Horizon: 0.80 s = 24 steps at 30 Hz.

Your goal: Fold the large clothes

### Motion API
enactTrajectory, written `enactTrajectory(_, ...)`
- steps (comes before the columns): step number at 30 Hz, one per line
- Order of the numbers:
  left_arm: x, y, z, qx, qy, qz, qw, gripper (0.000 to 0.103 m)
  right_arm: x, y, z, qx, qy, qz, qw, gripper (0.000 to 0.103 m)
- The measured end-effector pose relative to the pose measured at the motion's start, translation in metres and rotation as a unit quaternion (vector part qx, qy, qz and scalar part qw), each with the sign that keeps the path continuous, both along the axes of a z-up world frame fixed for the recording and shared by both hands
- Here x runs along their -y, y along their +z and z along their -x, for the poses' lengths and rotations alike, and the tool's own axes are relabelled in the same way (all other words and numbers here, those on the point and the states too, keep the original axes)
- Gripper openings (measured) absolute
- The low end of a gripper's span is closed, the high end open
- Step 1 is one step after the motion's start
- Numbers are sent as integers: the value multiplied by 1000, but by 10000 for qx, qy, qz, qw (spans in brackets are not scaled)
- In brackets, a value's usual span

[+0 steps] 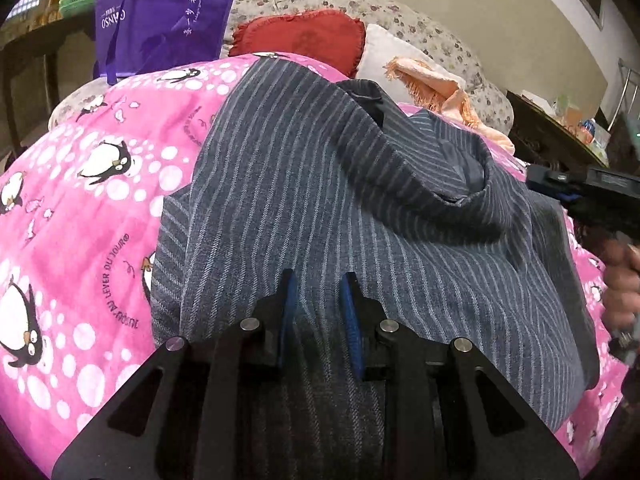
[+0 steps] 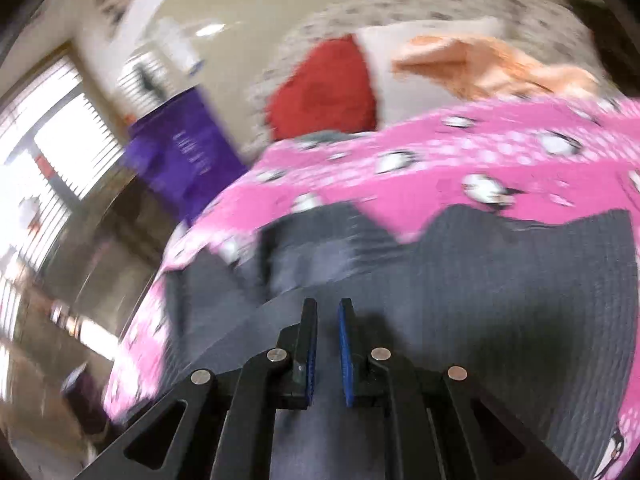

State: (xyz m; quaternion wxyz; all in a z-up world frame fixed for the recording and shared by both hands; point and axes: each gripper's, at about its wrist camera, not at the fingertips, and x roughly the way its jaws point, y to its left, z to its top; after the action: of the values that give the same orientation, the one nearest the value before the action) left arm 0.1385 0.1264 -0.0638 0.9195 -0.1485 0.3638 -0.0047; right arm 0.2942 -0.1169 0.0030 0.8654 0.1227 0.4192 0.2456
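Left wrist view: our left gripper (image 1: pixel 318 300) pinches the grey striped woven garment (image 1: pixel 320 184), carrying its fold.
Right gripper (image 2: pixel 327 332): we see its jaws nearly closed, empty.

Heavy motion blur across whole view. Right gripper (image 2: pixel 328 312) at bottom centre, jaws nearly together w/ only a thin slit, nothing seen between the blue pads (image 2: pixel 346 356). Over grey striped garment (image 2: pixel 500 280), spread on pink penguin-print blanket (image 2: pixel 460 148). Beyond blanket: red cushion (image 2: pixel 324 88), white pillow (image 2: pixel 384 48) beside it, peach fringed cloth (image 2: pixel 488 64) to the right, floral-print bedding (image 2: pixel 400 4) behind. Purple bag (image 2: pixel 188 148) at left edge of blanket. Bright window w/ blinds (image 2: pixel 52 152) far left.
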Motion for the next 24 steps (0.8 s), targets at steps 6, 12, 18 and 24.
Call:
enactTrajectory(6,-11,-2,16,10,317,140,9994,23,-89,-24,33,-583,2511,69,9662,9)
enactTrajectory(12,-11,-5,17,-49,337,159,9993,23,-44,-30,-38,-318,362,-451,9978,9)
enactTrajectory(18,-14,-6,15,-44,318,279,9991,23,-18,-1,-13,94,163,-406,9990,9)
enactTrajectory(24,-16,-8,16,-62,309,259,9992,23,17,-44,29,-71,-168,1614,9867,12)
